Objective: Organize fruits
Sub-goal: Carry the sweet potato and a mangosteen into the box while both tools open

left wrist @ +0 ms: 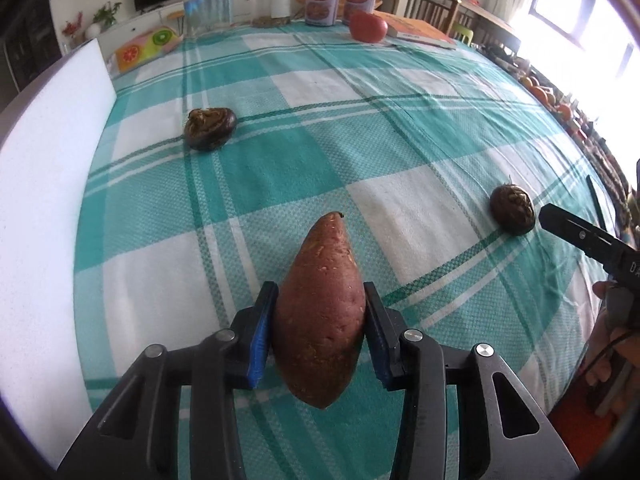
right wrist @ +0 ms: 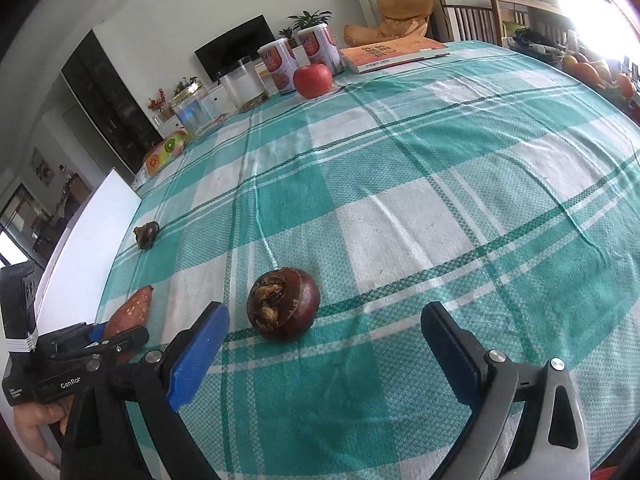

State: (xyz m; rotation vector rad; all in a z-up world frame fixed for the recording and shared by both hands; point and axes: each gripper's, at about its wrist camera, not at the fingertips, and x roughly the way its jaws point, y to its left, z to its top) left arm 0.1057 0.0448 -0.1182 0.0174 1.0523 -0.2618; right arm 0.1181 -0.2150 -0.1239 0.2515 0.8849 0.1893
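My left gripper [left wrist: 320, 300] is shut on a reddish-brown sweet potato [left wrist: 320, 320], its tip pointing forward over the checked cloth; it also shows in the right wrist view [right wrist: 130, 312]. My right gripper [right wrist: 324, 328] is open, its jaws either side of and just behind a dark brown water chestnut [right wrist: 283, 303], not touching it. That chestnut shows at the right in the left wrist view [left wrist: 512, 209], with a right finger [left wrist: 580, 236] beside it. A second water chestnut [left wrist: 210, 128] lies at the far left [right wrist: 146, 234]. A red apple [right wrist: 313, 80] sits at the far end [left wrist: 368, 26].
A white foam board [left wrist: 48, 184] lines the table's left edge. Two snack cans [right wrist: 296, 62], clear jars [left wrist: 208, 8] and an orange book [right wrist: 392, 54] stand at the far end. Oranges [right wrist: 592, 72] sit beyond the right edge.
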